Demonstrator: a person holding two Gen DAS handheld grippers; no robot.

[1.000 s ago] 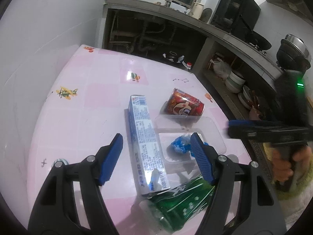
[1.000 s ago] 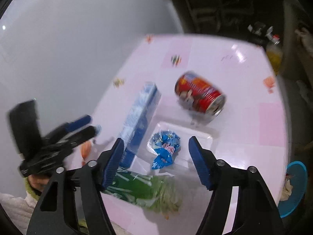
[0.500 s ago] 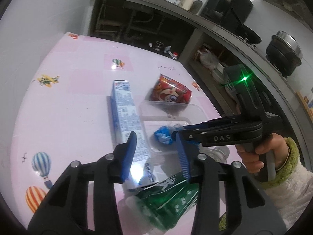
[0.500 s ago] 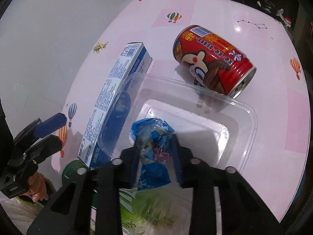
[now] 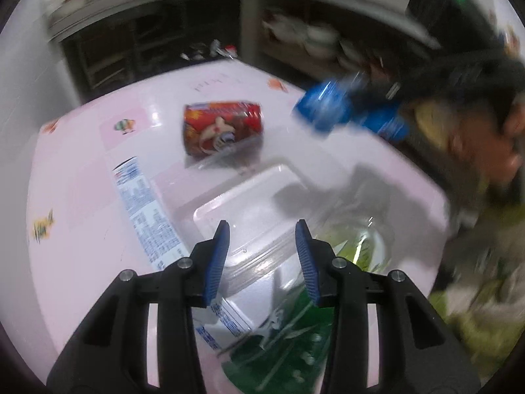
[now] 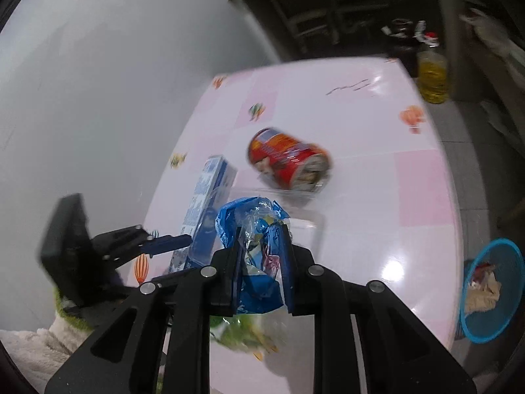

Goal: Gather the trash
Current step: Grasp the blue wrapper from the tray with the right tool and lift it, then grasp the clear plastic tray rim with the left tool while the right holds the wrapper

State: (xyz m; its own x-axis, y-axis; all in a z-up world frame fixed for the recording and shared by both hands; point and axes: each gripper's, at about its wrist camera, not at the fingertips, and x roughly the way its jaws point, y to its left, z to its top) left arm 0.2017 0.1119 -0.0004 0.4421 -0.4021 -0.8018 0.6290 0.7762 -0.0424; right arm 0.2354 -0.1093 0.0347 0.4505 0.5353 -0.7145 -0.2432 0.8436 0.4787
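Note:
My right gripper [image 6: 261, 229] is shut on a crumpled blue wrapper [image 6: 252, 216] and holds it above the pink table [image 6: 361, 170]. It also shows, blurred, in the left wrist view [image 5: 323, 106]. My left gripper [image 5: 261, 243] is open and empty, its fingertips over the near edge of a clear plastic tray [image 5: 249, 203]. A red can [image 5: 223, 128] lies on its side beyond the tray. A blue and white box [image 5: 144, 207] lies left of the tray. A green plastic bag [image 5: 295, 335] lies at the near edge.
A blue mesh bin [image 6: 489, 285] with some trash stands on the floor right of the table. A yellow bottle [image 6: 431, 78] stands on the floor beyond it. Dark kitchen shelves [image 5: 157, 42] run behind the table. A white wall [image 6: 98, 82] is on the left.
My right gripper has lifted the blue wrapper out of the clear tray and up to the right. My left gripper has opened wider and moved right over the tray's near edge.

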